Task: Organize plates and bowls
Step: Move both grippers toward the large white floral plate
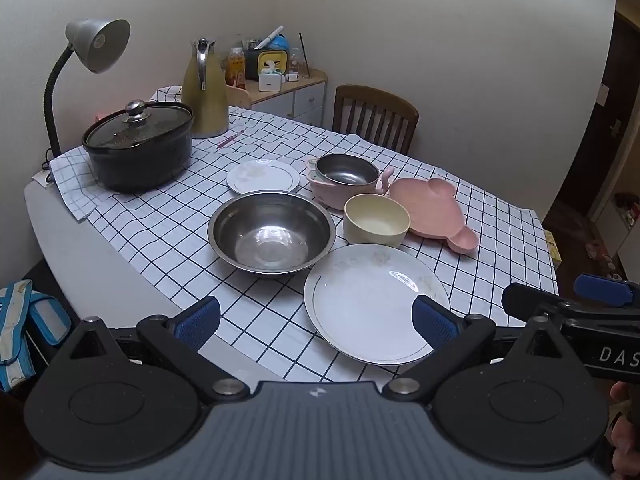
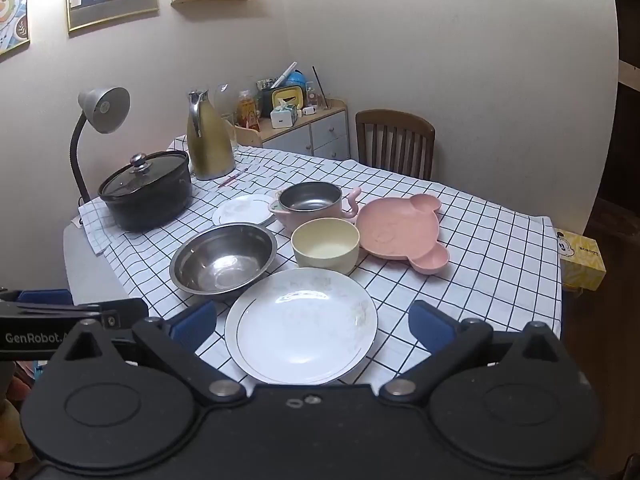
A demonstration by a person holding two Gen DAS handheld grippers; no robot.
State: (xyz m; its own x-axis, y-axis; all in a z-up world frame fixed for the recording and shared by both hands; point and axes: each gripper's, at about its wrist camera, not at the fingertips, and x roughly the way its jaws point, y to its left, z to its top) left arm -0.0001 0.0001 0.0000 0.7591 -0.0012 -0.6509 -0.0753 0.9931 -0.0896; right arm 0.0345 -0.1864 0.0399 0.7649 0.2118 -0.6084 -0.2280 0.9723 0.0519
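Holding both grippers spread wide, you have nothing between the fingers of either. Your left gripper (image 1: 316, 320) hangs at the table's near edge, its right pad overlapping the big plate (image 1: 372, 304) in view; whether it touches, I cannot tell. Your right gripper (image 2: 312, 324) frames that plate (image 2: 300, 324) between its pads, clear of the rim on both sides. Just behind the plate sits the steel bowl (image 2: 224, 258) to the left and the cream bowl (image 2: 326, 244) to the right. Behind those, farther from the plate, lie the small plate (image 2: 242, 210), the pink pot (image 2: 310, 206) and the pink tray (image 2: 400, 228). The black pot (image 2: 146, 192) stands well left of the plate, on the checked cloth (image 2: 480, 248).
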